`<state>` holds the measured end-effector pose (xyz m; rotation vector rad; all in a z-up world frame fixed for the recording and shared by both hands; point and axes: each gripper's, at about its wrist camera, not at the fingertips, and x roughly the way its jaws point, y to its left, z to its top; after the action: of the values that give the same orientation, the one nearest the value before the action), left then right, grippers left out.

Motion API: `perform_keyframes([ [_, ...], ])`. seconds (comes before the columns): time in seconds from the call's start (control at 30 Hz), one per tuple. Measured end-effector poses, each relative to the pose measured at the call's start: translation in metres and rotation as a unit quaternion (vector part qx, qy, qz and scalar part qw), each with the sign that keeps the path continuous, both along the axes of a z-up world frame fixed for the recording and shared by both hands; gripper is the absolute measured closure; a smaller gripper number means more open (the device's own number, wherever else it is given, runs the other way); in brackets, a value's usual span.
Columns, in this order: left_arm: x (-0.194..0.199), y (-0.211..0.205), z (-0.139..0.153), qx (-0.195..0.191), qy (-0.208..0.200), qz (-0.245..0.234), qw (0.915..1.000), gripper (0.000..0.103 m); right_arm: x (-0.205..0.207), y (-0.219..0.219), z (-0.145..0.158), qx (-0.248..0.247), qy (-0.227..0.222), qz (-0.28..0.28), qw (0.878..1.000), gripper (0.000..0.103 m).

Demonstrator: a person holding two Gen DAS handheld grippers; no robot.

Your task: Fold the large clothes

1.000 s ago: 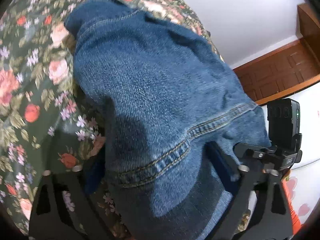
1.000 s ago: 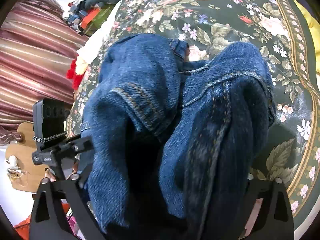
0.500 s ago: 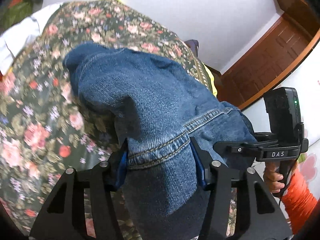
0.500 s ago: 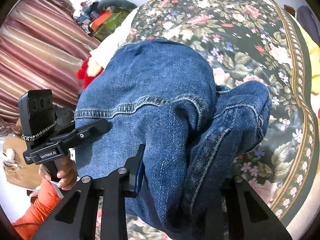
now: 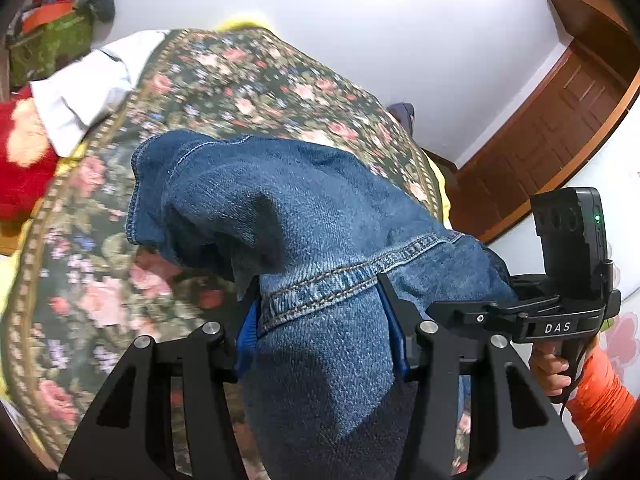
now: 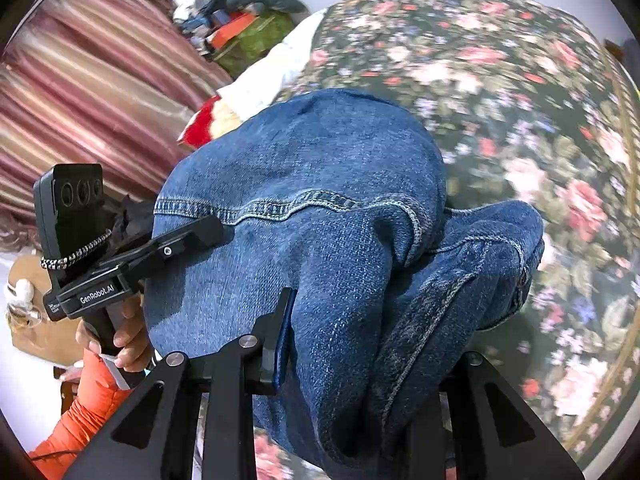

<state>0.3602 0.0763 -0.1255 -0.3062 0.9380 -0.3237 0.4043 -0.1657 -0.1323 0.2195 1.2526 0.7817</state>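
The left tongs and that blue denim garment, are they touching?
Touching. The left wrist view shows the left tongs pinching a bunched fold of the blue denim garment between blue pads, fabric pressed against both.

One pair of blue jeans (image 5: 320, 216), one floral bedspread (image 5: 248, 72). Two grippers: left gripper (image 5: 324, 320), right gripper (image 6: 372, 340). One wooden door (image 5: 560, 120), one striped curtain (image 6: 92, 92).
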Motion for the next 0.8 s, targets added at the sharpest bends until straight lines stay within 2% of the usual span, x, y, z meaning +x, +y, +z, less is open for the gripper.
perform_keyframes([
  [0.13, -0.014, 0.032, 0.004, 0.006, -0.006, 0.013, 0.9999, 0.051, -0.011, 0.036, 0.006, 0.005, -0.004, 0.019, 1.000, 0.077],
  [0.27, -0.028, 0.067, -0.009, 0.003, -0.002, 0.026, 0.9997, 0.051, -0.025, 0.072, 0.002, 0.010, -0.001, 0.030, 0.999, 0.077],
  [0.47, -0.044, 0.110, -0.058, 0.002, 0.040, 0.051, 0.9979, 0.051, -0.042, 0.121, -0.037, 0.006, 0.045, 0.035, 0.998, 0.077],
  [0.67, -0.062, 0.134, -0.105, 0.004, 0.081, 0.070, 0.9943, 0.052, -0.053, 0.153, -0.073, -0.014, 0.068, 0.056, 0.996, 0.077],
  [0.73, -0.067, 0.138, -0.115, 0.007, 0.087, 0.074, 0.9934, 0.051, -0.057, 0.160, -0.080, -0.020, 0.068, 0.063, 0.995, 0.076],
  [0.8, -0.073, 0.140, -0.118, 0.014, 0.079, 0.076, 0.9939, 0.049, -0.064, 0.170, -0.081, -0.040, 0.043, 0.080, 0.995, 0.076],
])
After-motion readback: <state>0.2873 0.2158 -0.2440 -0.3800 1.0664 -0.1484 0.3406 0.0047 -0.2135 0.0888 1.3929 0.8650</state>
